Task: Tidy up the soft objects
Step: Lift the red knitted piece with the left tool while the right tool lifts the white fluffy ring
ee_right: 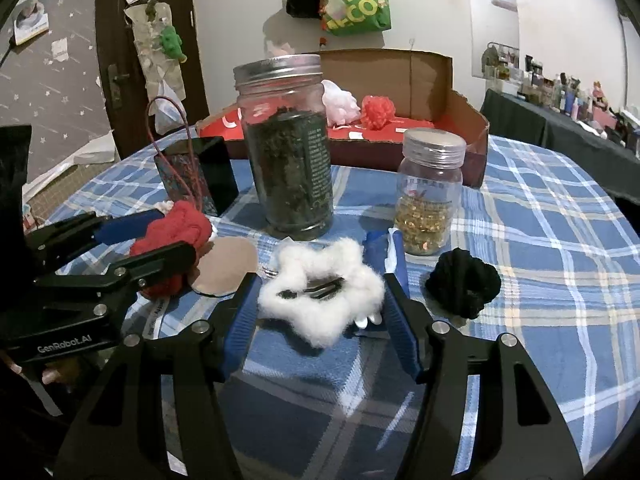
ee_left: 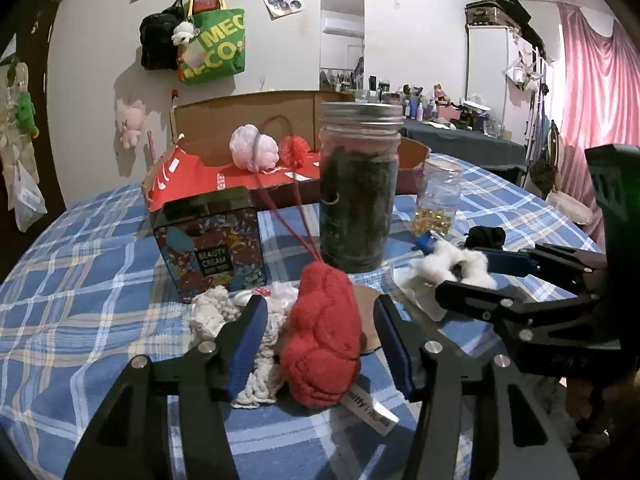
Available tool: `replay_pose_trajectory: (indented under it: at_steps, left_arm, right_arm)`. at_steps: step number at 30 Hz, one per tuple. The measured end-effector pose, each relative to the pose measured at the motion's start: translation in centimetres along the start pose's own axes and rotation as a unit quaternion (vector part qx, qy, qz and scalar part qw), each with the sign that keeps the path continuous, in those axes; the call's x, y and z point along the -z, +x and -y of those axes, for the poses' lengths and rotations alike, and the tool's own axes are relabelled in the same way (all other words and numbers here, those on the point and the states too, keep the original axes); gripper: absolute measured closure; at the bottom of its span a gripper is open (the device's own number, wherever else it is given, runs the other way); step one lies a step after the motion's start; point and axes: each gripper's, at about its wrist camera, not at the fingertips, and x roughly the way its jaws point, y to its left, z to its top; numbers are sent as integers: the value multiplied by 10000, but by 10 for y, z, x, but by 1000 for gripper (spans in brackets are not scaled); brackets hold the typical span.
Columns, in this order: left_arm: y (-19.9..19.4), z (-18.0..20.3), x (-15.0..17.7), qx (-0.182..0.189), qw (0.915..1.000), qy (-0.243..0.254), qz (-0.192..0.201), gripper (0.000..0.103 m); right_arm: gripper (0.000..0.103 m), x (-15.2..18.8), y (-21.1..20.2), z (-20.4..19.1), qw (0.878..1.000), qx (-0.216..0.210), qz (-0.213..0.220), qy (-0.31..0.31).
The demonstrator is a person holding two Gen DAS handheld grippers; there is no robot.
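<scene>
Left tongs (ee_left: 320, 344) part-open around the red knitted ball (ee_left: 322, 336) — right tongs (ee_right: 318, 312) loosely bracket the white fluffy scrunchie (ee_right: 320, 292).

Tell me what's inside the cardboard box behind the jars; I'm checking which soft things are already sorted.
The cardboard box holds a pale pink pom-pom and a red one on its red lining. The tall jar hides part of the interior.

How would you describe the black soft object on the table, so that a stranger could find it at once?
Start at the tall jar of dark leaves on the blue checked tablecloth. To its right stands a smaller jar of golden capsules; the black knitted ball lies just in front of it, to the right. It is the only black soft thing; the fluffy piece beside it is white.
</scene>
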Motion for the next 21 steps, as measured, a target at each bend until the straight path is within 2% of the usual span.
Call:
replay_pose_trajectory:
  at_steps: [2,5,6,14,21]
  left_arm:
    - [1,4,0,-68,9999,92,39,47]
    - [1,10,2,-163,9994,273,115,67]
    - [2,12,1,-162,9993,331,119,68]
    - [-12,8,-11,-52,9989,306,361,70]
    - [-14,9,-19,31,9985,302,455,70]
  right_arm:
    - [44,2,1,-3,9999,67,17,-117]
    - [45,5,1,-7,9994,163,54,-293]
    - [45,4,1,-8,9993,168,71,-318]
    - [45,-2,-15,-6,9989,122,382,-257]
    - [45,-5,-17,-4,9988,94,437,-181]
